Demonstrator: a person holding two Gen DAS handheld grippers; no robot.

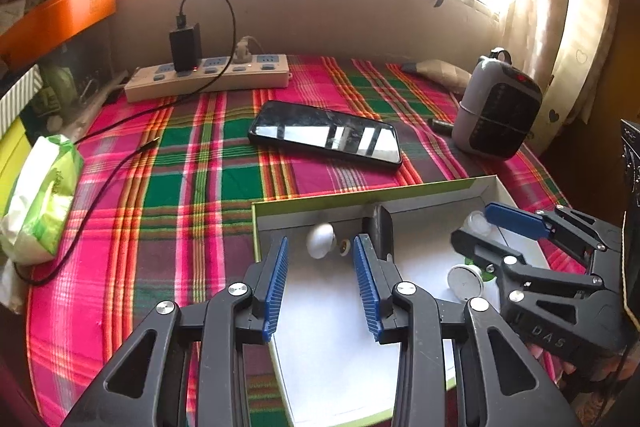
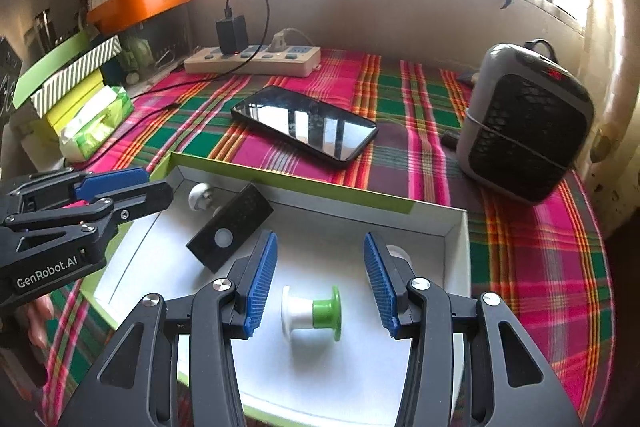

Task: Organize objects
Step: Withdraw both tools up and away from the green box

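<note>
The right gripper [image 2: 320,283] is held open above a shallow white cardboard tray [image 2: 456,227] with green edges; a spool [image 2: 310,313], white with a green flanged end, is seen lying on its side between the ribbed blue pads [image 2: 262,283], untouched. The left gripper [image 1: 320,281] is likewise spread wide over the same tray, with a small white knob [image 1: 320,239] just ahead of its tips. A flat black rectangular block [image 2: 230,233] is propped against the tray wall. Beyond the tray, a glossy black phone [image 2: 304,125] is laid on the plaid woven cloth [image 2: 520,267], with a rounded grey heater [image 2: 524,123] to the right and a cream power strip [image 2: 252,61] farthest off.
</note>
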